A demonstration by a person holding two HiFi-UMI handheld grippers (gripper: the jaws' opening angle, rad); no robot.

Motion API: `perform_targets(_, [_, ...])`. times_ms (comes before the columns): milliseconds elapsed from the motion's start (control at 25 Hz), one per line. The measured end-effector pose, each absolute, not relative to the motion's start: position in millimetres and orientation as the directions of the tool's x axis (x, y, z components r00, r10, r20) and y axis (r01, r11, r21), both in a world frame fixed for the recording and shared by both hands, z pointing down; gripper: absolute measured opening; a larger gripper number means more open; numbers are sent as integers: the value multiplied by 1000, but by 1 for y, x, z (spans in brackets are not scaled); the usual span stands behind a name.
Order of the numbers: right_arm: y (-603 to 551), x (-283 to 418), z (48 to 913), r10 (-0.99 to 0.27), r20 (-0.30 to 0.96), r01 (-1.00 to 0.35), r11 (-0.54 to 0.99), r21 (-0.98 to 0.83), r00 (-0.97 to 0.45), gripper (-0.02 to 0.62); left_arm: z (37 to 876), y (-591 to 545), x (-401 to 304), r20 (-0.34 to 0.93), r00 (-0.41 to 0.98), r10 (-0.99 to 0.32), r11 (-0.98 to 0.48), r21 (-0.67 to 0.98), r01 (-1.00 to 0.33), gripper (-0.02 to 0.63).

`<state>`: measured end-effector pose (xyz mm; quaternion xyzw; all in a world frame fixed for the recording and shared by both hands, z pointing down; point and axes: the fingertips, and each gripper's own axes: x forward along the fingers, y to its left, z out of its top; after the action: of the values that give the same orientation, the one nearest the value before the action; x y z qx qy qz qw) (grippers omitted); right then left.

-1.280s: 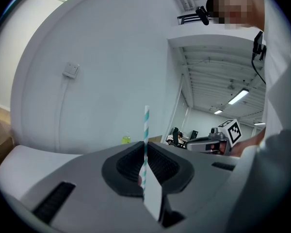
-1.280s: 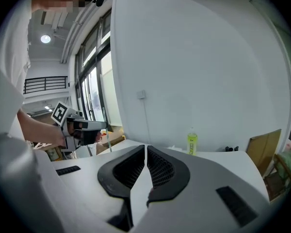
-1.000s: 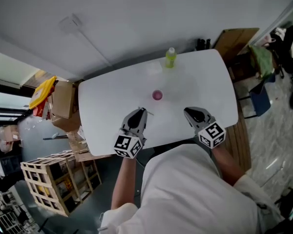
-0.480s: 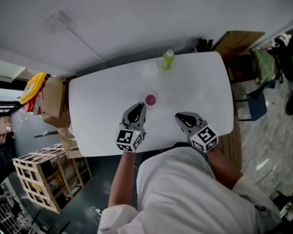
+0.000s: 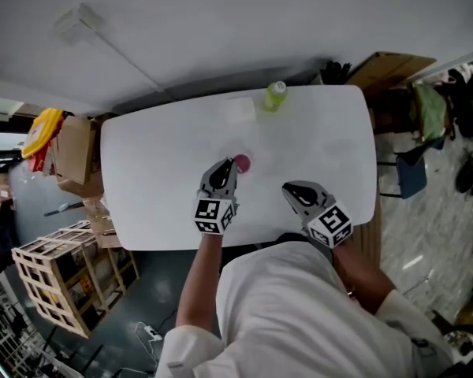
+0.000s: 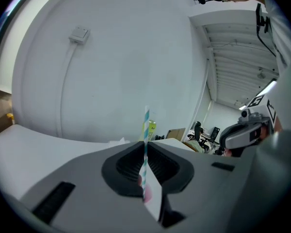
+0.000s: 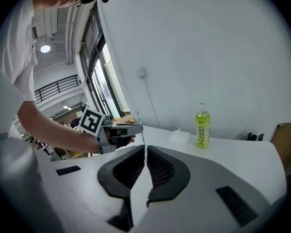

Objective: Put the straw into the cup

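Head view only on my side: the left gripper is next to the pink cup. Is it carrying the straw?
Observer: Yes. The left gripper view shows the left gripper shut on a striped straw, which stands upright between its jaws.
Operator: And the right gripper?
Observer: Its own view shows it shut, with nothing between its jaws.
Operator: And the bottle at the back?
Observer: The right gripper view shows it upright, labelled, holding yellow-green drink.

Bright even indoor light, soft shadows, strong fisheye edge distortion, near jaws blurred
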<state>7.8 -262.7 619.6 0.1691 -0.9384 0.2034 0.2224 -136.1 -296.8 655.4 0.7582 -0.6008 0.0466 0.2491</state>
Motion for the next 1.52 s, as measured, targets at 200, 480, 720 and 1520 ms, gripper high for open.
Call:
perform_targets(200, [-268, 2, 629, -206, 491, -397, 859, -324, -846, 40, 681, -302, -139, 402, 242, -883, -100, 343, -934, 25])
perform_targets(480, [-275, -7, 635, -192, 477, -392, 846, -363, -857, 40, 712, -301, -138, 453, 228, -862, -35, 396, -918, 37])
perform_targets(720, [-276, -3, 639, -191, 474, -394, 839, -376, -859, 40, 717, -294, -138, 475, 230, -850, -18, 408, -913, 94])
perform_targets(1520, [-244, -11, 606, -239, 410, -394, 849, -352, -880, 40, 664, -241, -139, 428, 227, -875, -57, 373, -926, 20])
